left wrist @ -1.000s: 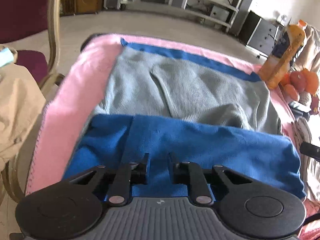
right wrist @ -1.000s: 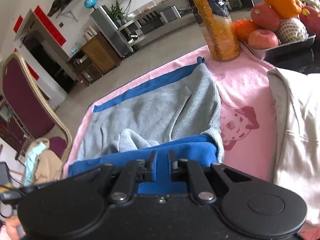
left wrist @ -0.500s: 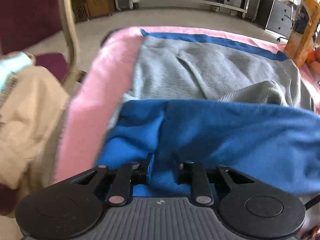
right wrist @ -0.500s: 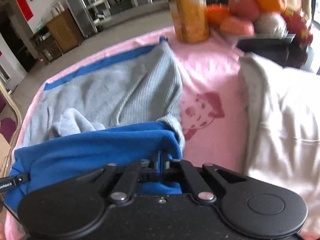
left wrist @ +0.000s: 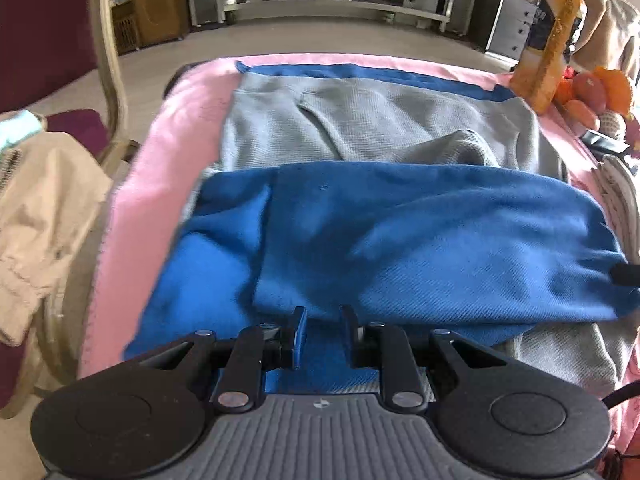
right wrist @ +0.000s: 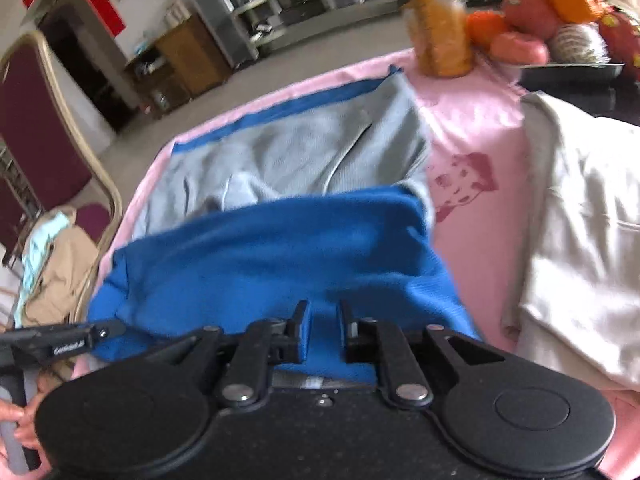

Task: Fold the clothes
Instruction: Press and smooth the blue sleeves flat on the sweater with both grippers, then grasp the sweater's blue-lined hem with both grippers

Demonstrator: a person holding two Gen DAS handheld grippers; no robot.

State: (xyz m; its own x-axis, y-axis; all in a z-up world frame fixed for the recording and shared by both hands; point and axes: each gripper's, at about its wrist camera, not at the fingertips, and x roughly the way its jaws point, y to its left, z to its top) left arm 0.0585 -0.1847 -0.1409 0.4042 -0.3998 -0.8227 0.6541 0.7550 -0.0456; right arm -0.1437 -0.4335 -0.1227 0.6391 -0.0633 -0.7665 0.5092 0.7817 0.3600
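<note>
Though blue garment [left wrist: 420,240] hides fingertip contact, left gripper [left wrist: 322,316] and right gripper [right wrist: 322,312] look parted.

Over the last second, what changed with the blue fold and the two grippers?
Both grippers have drawn back toward the camera side. The left gripper and right gripper now stand slightly open with blue fabric between the fingers; half a second ago the right one was pinched shut on it. The blue fold still lies across the grey sweater. The juice bottle, fruit and pink blanket are unchanged.
</note>
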